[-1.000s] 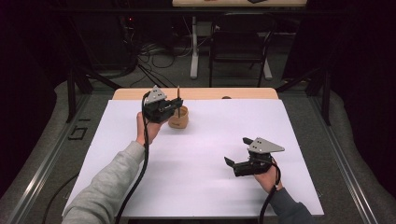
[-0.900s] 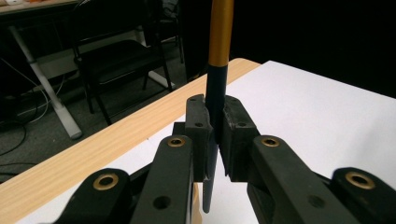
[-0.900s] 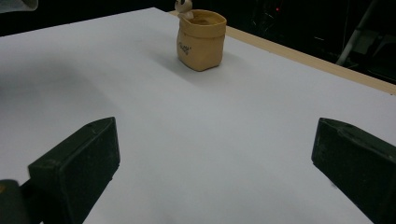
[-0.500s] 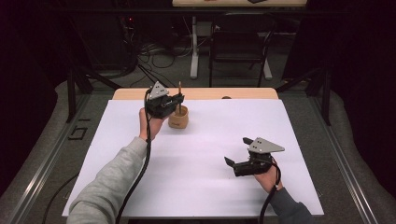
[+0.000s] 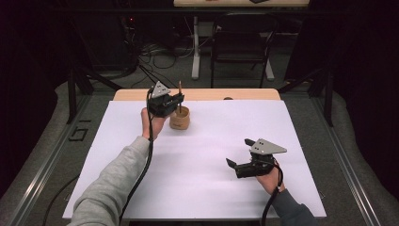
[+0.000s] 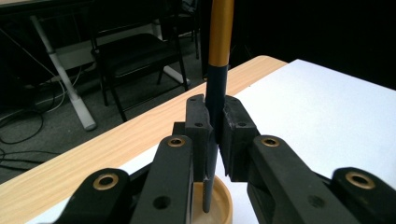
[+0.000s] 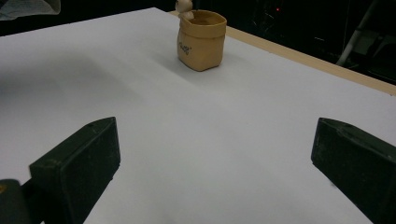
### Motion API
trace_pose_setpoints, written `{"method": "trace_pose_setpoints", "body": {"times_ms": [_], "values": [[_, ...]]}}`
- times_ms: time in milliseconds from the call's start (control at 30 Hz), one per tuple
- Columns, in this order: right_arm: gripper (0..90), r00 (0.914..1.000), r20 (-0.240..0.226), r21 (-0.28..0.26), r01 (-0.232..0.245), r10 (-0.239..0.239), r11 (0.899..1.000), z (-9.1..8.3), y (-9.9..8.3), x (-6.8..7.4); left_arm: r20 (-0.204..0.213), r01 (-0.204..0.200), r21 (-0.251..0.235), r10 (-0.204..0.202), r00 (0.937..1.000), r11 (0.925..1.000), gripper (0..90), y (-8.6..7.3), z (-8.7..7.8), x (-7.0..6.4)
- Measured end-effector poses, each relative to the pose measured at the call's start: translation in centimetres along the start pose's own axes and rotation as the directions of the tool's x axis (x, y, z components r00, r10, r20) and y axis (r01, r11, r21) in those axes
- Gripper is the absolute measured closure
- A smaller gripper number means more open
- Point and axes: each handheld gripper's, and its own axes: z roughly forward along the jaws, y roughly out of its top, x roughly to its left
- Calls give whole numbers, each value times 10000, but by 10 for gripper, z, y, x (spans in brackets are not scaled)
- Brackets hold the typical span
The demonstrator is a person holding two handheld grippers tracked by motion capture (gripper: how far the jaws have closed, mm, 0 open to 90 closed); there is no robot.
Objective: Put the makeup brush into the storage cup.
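since a second ago the left hand-held gripper has crept a bit farther back along the bench and stands a touch higher over the little tan pot; the right hand-held gripper hasn't budged. the pot sits near the far edge of the white sheet, and the only thing in it is the lower tip of a pencil-like stick, which dips just inside the rim in the left gripper view. can't see the pot's bottom, so no telling whether the tip touches it. left jaws are pinched tight on the stick's dark lower part, holding it upright. the stick is gold-orange above and dark grey-blue below, and its top runs off the frame there, so the upper end is anyone's guess. from the right gripper view the pot looks like a soft sack shape with a small dark mark on its side, too tiny to read, and a pale knob at its back rim. right jaws are spread wide with nothing in them, low over bare white sheet, well apart from the pot.
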Motion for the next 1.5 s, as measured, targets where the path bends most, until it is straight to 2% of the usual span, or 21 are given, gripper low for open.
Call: {"method": "trace_pose_setpoints", "body": {"times_ms": [667, 933, 1200, 1400, 1467, 1500], "values": [[9, 10000, -43, -34, 39, -39, 10000, 0, 0, 0, -222, 58, 426, -49, 9997, 9991, 827, -9, 14, 4], [9, 9999, -83, -12, 64, -64, 10000, 0, 0, 0, -268, -42, 553, 57, 9996, 9985, 826, -10, 16, 5], [9, 9999, -77, 0, 70, -70, 10000, 0, 0, 0, -329, 144, 691, -122, 9994, 9975, 824, -14, 20, 7], [9, 10000, -60, -11, 73, -73, 10000, 0, 0, 0, -330, 124, 842, -97, 9994, 9964, 823, -16, 22, 8], [9, 10000, -66, -15, 64, -64, 10000, -1, 0, 0, -294, 91, 956, -63, 9995, 9954, 743, -16, 23, 7], [9, 9999, -68, -30, 73, -74, 10000, -1, 0, 0, -287, 91, 1043, -62, 9996, 9945, 638, -16, 23, 7]]}}
